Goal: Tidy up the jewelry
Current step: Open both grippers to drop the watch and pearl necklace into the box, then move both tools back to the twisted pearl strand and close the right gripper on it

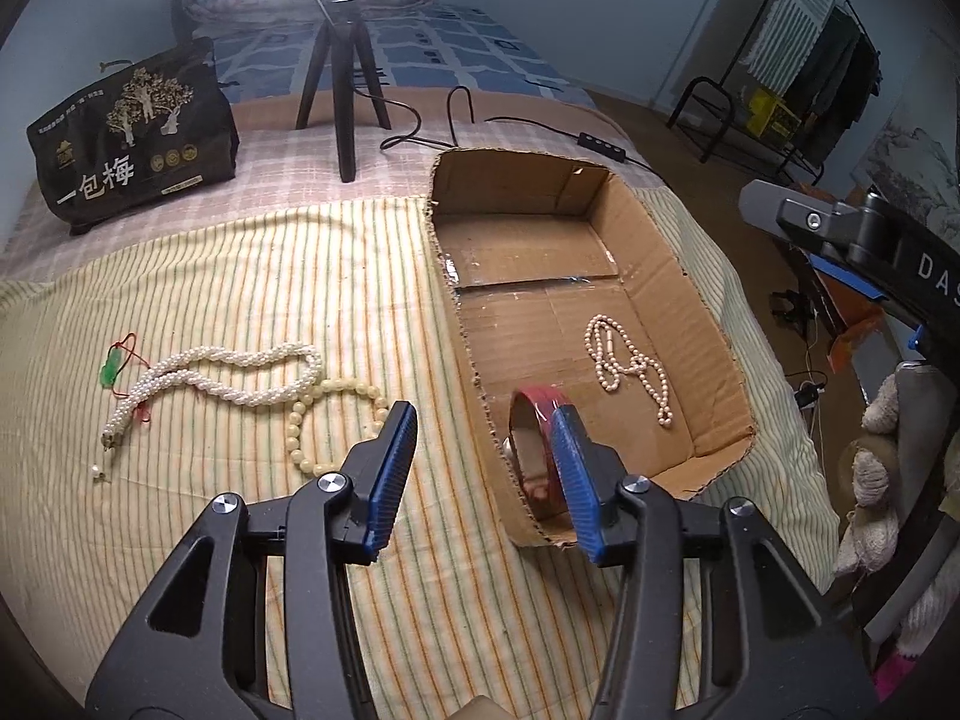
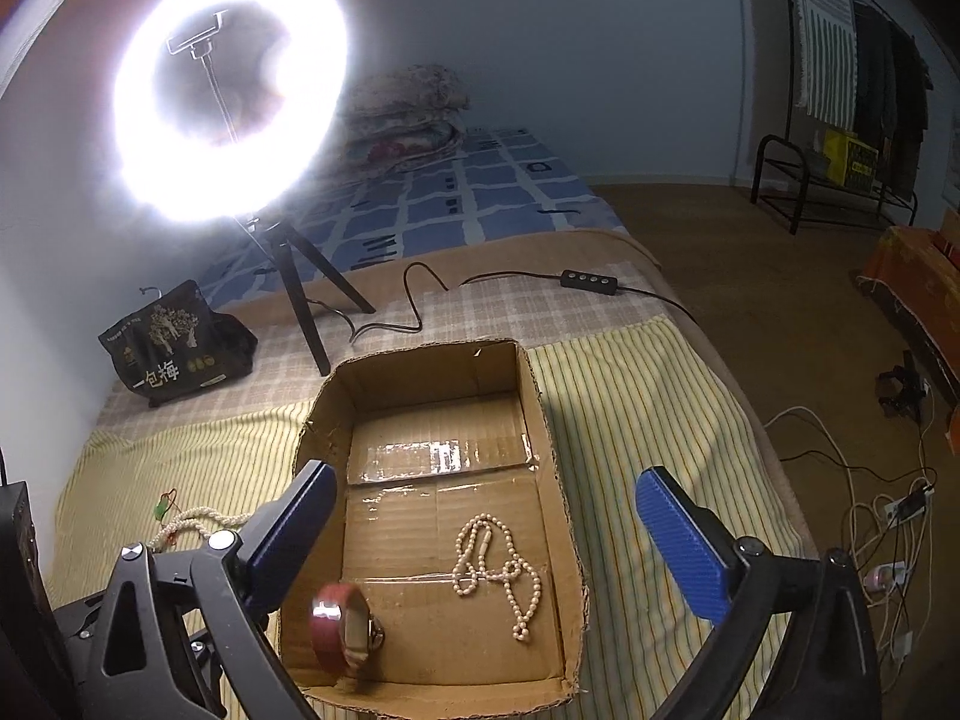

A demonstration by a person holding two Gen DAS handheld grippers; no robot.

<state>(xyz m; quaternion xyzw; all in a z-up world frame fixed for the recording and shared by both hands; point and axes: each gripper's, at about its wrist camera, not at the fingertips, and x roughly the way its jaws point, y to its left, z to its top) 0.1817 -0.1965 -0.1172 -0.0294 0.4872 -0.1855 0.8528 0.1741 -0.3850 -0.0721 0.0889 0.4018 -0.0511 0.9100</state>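
Now, our left gripper (image 1: 483, 462): jaws apart, empty
Our right gripper (image 2: 486, 540): jaws wide apart
Red bangle (image 2: 342, 624): in our cardboard box (image 2: 564, 510)

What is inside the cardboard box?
Inside the cardboard box lie a pearl necklace and a red bangle, standing on its edge near the front wall. The floor behind the bangle is covered, so anything there cannot be seen.
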